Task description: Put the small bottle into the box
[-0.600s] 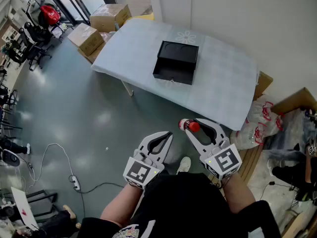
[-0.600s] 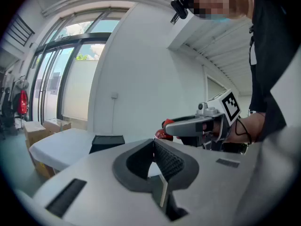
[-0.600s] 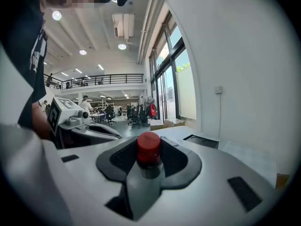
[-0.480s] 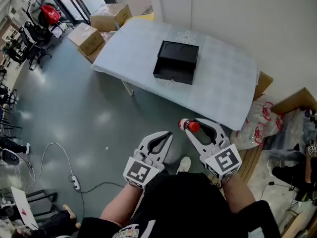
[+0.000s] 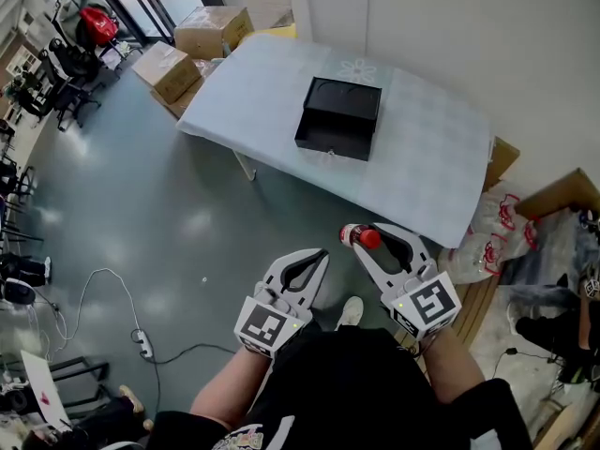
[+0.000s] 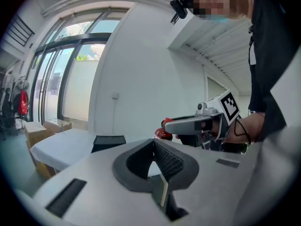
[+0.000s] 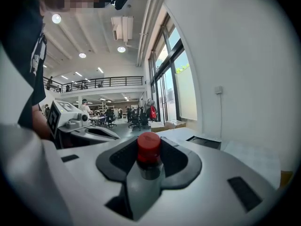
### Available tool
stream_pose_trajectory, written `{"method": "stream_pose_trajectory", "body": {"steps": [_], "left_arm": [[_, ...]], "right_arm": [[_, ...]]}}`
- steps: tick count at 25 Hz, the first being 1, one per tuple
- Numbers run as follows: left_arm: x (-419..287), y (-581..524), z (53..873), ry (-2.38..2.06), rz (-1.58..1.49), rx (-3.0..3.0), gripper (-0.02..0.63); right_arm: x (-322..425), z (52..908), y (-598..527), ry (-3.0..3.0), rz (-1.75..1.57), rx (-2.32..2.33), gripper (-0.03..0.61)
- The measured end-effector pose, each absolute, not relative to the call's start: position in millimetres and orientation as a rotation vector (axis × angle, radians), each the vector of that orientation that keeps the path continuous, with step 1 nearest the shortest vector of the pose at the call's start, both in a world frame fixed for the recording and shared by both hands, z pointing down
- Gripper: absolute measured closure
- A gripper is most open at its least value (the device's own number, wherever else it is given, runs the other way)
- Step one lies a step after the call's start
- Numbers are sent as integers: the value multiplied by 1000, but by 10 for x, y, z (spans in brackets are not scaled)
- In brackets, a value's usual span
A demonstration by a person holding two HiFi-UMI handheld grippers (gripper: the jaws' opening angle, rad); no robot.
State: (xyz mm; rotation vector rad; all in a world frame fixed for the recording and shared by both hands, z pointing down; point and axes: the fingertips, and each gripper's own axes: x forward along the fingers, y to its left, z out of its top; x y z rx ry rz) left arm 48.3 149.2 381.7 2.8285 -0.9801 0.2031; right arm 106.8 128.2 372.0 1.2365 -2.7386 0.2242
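Observation:
My right gripper [image 5: 367, 237] is shut on the small bottle [image 5: 359, 237], a dark bottle with a red cap [image 7: 148, 146] that stands between its jaws. It hangs over the floor in front of the table's near right corner. The black open box [image 5: 339, 117] lies on the pale blue table [image 5: 244, 97], well ahead of both grippers. It shows small in the right gripper view as the box [image 7: 204, 141]. My left gripper [image 5: 320, 254] is shut and holds nothing, just left of the right one; its jaws [image 6: 155, 142] meet at the tips.
Cardboard boxes [image 5: 187, 50] stand on the floor at the table's far left. A white wall runs behind the table. Plastic bags [image 5: 483, 242] and cardboard lie at the right. Cables and a power strip [image 5: 143, 347] lie on the grey floor at the left.
The view has shifted slightly; the table and box sit a little further right and lower in the frame. Both grippers hold their places.

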Motion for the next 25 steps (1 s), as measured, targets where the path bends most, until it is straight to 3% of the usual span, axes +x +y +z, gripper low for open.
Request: {"method": "stream_pose_trajectory", "body": {"steps": [25], "left_arm": [[-240, 986, 3845, -932, 181, 2827, 604]], "right_arm": [[351, 3735, 727, -2676, 253, 1258, 428]]}}
